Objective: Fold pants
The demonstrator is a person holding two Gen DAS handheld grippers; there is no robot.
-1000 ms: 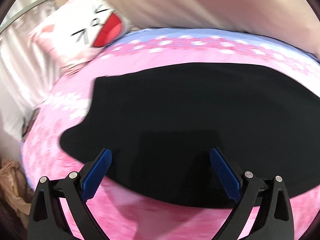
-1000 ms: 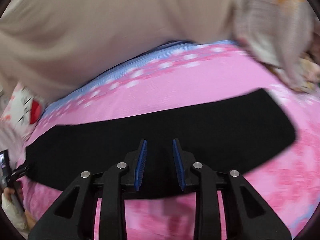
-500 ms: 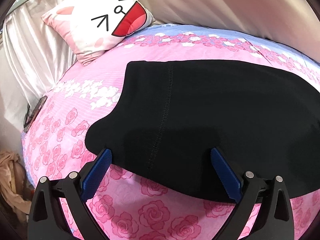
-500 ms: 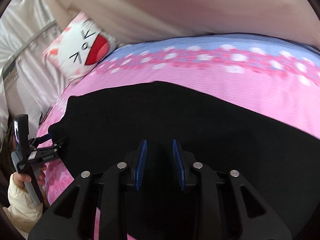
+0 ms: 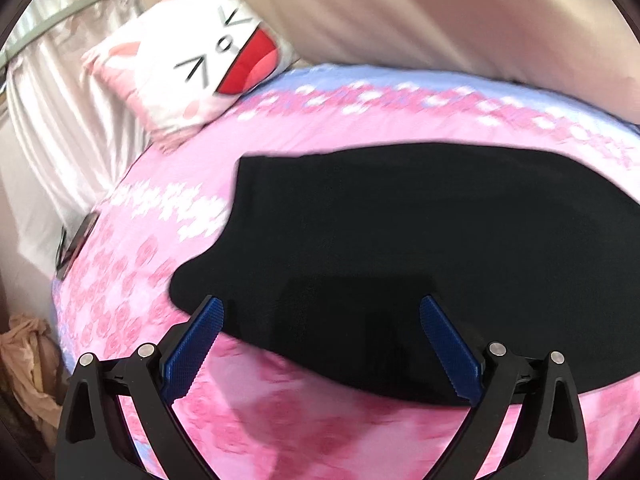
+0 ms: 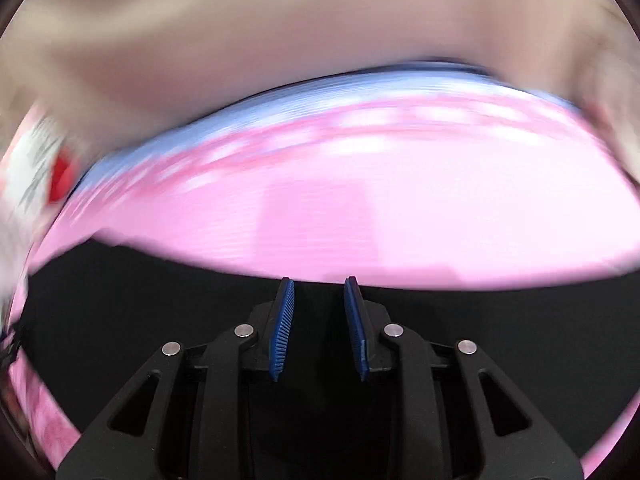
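- The black soft cloth pants [image 5: 420,248] are lying flat on the bed with the pink rose-print sheet [image 5: 160,264], just in front of both grippers.
- The left hand-held gripper [image 5: 320,320] is hanging over the near edge of the pants with its two blue ridged fingers [image 5: 192,344] spread wide apart, holding nothing.
- The right hand-held gripper [image 6: 319,312] is sitting above the pants [image 6: 160,300] with its blue fingers [image 6: 282,328] only partly apart, a small gap showing between them and nothing in it.
- Past the left hand-held gripper, far off to its left, a white and pink cartoon-face pillow with a red mouth [image 5: 192,56] is resting at the head of the bed.
- The right wrist view is very blurry, so little else is showing there.
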